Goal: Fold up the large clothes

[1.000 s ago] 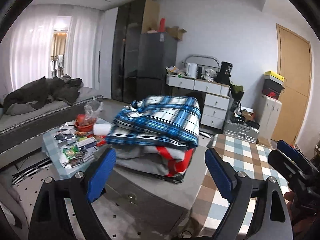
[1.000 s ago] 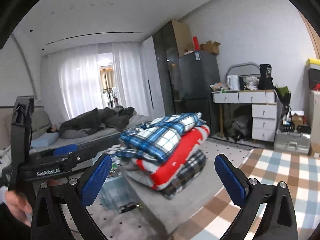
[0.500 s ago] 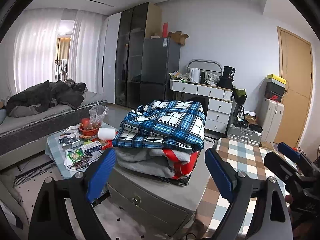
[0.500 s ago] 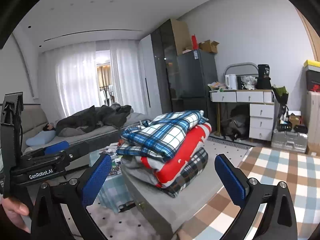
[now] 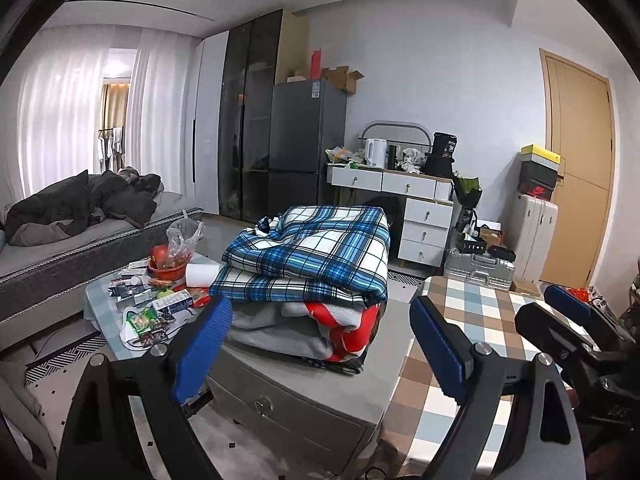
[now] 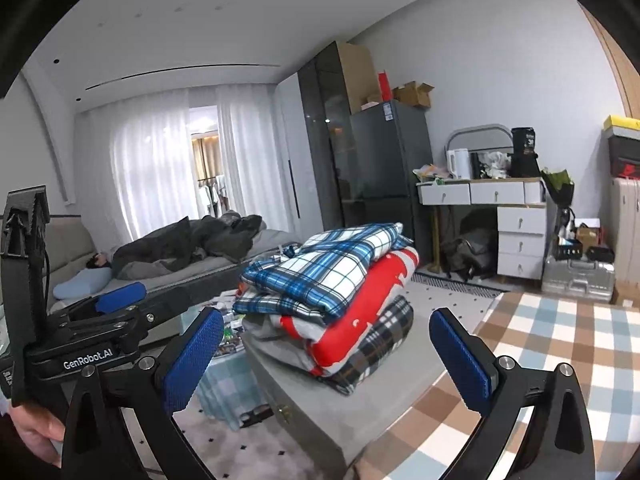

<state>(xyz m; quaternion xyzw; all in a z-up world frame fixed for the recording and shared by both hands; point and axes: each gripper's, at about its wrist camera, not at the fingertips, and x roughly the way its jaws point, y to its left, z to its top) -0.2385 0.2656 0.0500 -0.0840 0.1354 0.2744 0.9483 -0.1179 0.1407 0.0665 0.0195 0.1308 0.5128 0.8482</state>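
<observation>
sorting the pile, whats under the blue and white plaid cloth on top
Under the blue and white plaid cloth lie a folded red and white fabric, a grey one and a dark checked one. Anything deeper is covered.

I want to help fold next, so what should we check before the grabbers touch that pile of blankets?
1. Left gripper open with nothing between its blue pads: ok.
2. Right gripper open and holding nothing: ok.
3. Blue and white plaid blanket on top of the pile, free to lift: ok.
4. Pile sits fully on the grey cabinet, red and white blanket underneath not hanging off: ok.
5. Top blanket neatly folded: not ok, its left edge is bunched and rumpled.
6. Checked tablecloth beside the cabinet offers free space for spreading: ok for the part in view; the rest, cannot tell.
</observation>
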